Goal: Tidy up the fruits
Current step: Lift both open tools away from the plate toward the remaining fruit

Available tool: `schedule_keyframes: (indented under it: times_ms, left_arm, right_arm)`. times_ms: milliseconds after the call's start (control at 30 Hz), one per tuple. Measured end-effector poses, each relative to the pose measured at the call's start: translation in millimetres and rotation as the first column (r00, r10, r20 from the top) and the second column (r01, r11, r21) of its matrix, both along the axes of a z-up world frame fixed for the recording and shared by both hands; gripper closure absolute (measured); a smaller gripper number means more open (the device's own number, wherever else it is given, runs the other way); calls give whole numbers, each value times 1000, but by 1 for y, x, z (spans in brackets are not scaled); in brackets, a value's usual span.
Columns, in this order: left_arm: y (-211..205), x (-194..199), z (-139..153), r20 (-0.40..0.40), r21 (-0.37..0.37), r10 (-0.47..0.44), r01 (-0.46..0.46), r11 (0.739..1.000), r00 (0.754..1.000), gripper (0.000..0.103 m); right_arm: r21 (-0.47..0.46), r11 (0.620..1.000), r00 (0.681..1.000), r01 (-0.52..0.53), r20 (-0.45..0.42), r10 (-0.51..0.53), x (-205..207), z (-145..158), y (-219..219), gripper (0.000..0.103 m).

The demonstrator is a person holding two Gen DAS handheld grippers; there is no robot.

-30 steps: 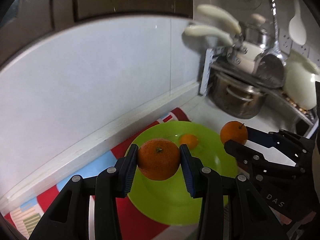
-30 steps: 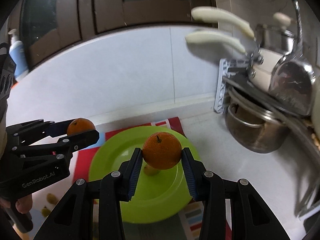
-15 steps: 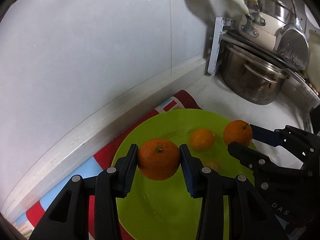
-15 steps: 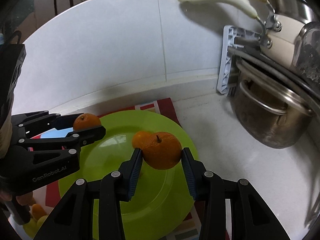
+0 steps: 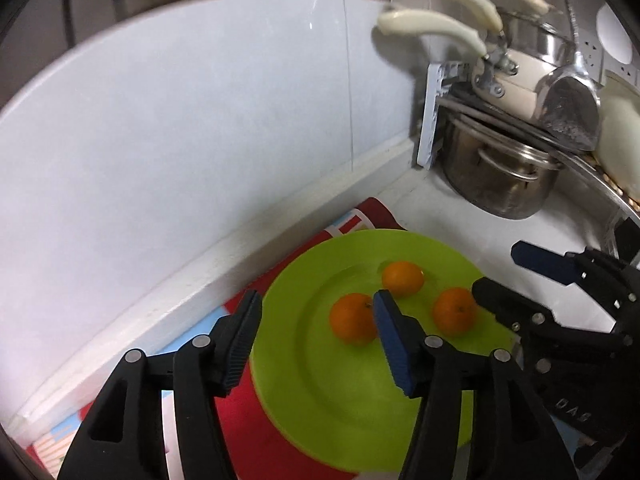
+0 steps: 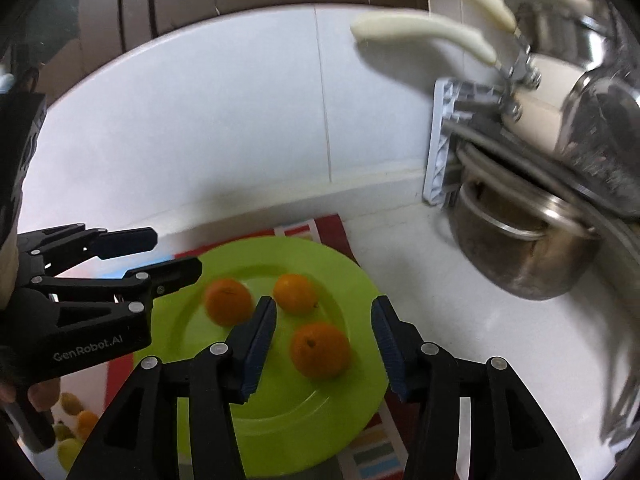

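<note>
The left gripper (image 5: 316, 336) and right gripper (image 6: 324, 340) had just been opening; both stood apart, pads touching no fruit. Three oranges lay apart on the green plate (image 6: 320, 420): one (image 6: 320, 350) below the right fingers, another (image 5: 353, 319) below the left's, the third (image 5: 403, 278) behind.

A white tiled wall (image 5: 180, 128) meets a pale countertop (image 6: 472, 344). A red patterned mat (image 5: 240, 412) lies on the counter near the wall. To the right, a steel pot (image 5: 500, 176) sits under a wire rack (image 6: 444, 140). Above it rest cream-coloured pans, their two long cream handles (image 6: 424, 32) pointing left. A metal ladle (image 5: 568, 108) hangs nearby.
</note>
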State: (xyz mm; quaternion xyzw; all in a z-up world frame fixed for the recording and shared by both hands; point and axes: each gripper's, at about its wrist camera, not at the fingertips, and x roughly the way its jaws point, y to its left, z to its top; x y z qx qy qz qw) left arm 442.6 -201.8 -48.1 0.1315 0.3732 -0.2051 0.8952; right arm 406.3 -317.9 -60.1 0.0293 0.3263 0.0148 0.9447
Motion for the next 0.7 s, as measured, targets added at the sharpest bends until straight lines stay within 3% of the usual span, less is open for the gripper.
schedule_keyframes:
  times_ms: [167, 700]
  left_arm:
    - [20, -30, 24, 64, 0, 22, -22, 1000, 998, 41]
    - [91, -124, 78, 191, -71, 107, -95, 993, 976, 29]
  right_arm:
    - [1, 1000, 998, -13, 54, 13, -27, 21, 10, 47]
    - [4, 997, 985, -74, 157, 73, -119, 68, 51, 47]
